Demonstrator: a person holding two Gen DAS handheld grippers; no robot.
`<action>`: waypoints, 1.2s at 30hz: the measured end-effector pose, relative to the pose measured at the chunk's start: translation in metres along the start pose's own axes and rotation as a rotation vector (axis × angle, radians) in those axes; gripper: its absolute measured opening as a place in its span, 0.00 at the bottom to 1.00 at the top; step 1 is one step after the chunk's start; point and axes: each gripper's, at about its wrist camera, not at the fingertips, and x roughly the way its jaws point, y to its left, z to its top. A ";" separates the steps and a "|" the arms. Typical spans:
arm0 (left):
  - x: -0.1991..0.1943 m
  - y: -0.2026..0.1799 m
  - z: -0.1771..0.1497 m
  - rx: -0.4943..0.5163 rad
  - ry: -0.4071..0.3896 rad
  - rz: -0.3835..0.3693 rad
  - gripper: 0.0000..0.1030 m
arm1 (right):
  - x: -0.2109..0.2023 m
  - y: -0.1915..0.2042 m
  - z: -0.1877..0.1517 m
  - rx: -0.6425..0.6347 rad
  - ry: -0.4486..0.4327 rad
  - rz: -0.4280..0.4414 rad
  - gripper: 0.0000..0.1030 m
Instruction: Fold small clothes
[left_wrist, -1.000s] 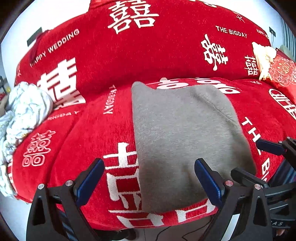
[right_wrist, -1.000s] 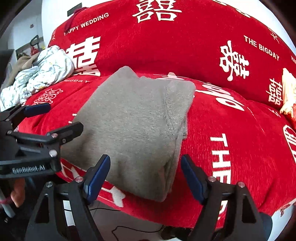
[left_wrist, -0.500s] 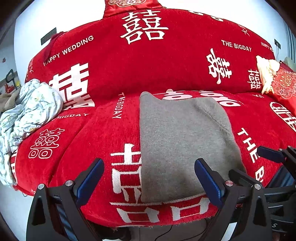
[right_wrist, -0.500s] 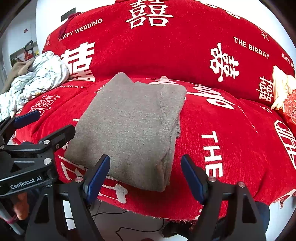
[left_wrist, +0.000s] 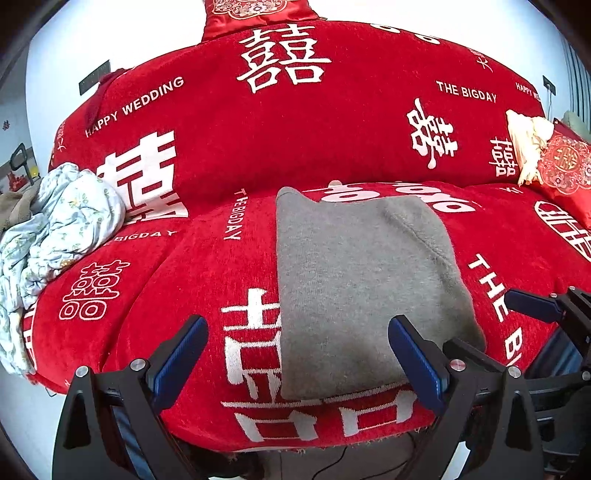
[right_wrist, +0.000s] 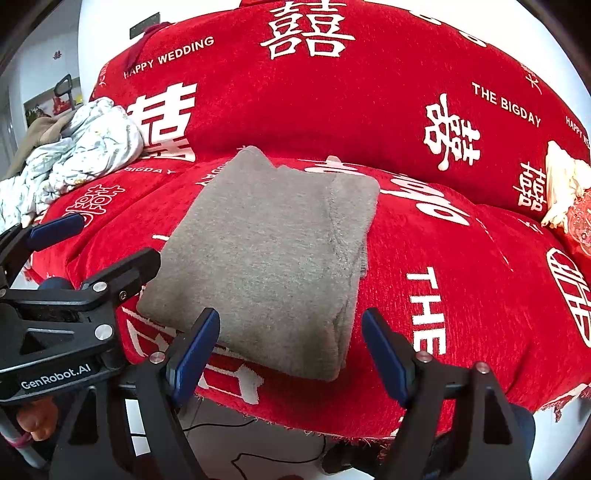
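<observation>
A folded grey garment lies flat on the red sofa seat; in the right wrist view the same grey garment reaches close to the seat's front edge. My left gripper hangs open in front of its near edge, with nothing between the blue pads. Open too, my right gripper hovers off the garment's near right corner and touches nothing. Each gripper shows at the edge of the other's view: the right gripper, the left gripper.
A crumpled pale floral cloth is heaped at the sofa's left end. A cream item and a red embroidered cushion sit at the right end. The red backrest rises behind. Floor with a thin cable lies below the seat's front edge.
Both grippers have drawn back a little from the sofa, the left one also rising, so the grey garment looks smaller and farther. The garment has not moved. Jaws stayed open.
</observation>
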 end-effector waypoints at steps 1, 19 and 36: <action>0.000 0.000 0.000 -0.002 -0.001 0.000 0.96 | 0.000 0.000 0.000 -0.001 0.000 0.000 0.79; 0.002 0.002 -0.003 -0.005 0.011 0.024 0.96 | 0.001 0.002 -0.001 -0.008 0.014 -0.006 0.79; 0.001 0.001 -0.003 0.000 0.008 0.028 0.96 | 0.002 0.002 -0.001 -0.008 0.015 -0.007 0.79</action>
